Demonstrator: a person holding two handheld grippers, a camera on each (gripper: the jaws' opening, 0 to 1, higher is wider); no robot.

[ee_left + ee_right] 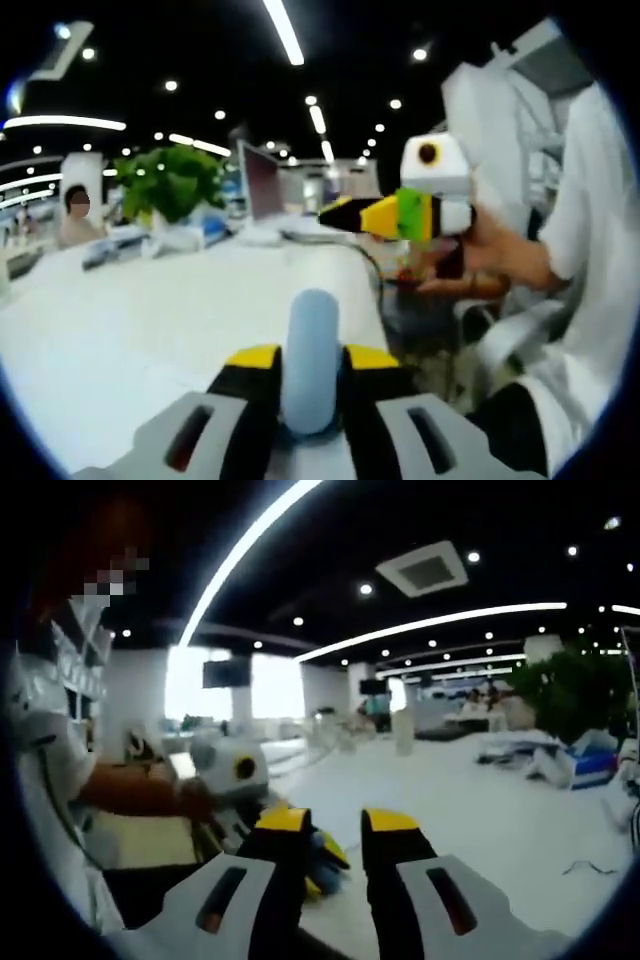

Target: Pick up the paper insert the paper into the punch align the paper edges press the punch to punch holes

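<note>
My left gripper (310,360) rises from the bottom of the left gripper view, its yellow-tipped jaws shut on a light blue rounded cylinder (310,350) that stands upright between them; I cannot tell what it is. In the right gripper view that same blue piece (322,848) shows beside the left gripper (325,868), low and left of centre. My right gripper (337,825) stands open, with bare white table (500,820) showing in the gap. A hand (490,250) holds the right gripper (345,213) up at mid-right, pointing left over the table (120,330).
A potted green plant (170,180) (575,690) and an open laptop (262,185) stand at the far side of the table. The person in white (590,250) holding the grippers is at the right edge. Another person (78,215) sits far off at the left.
</note>
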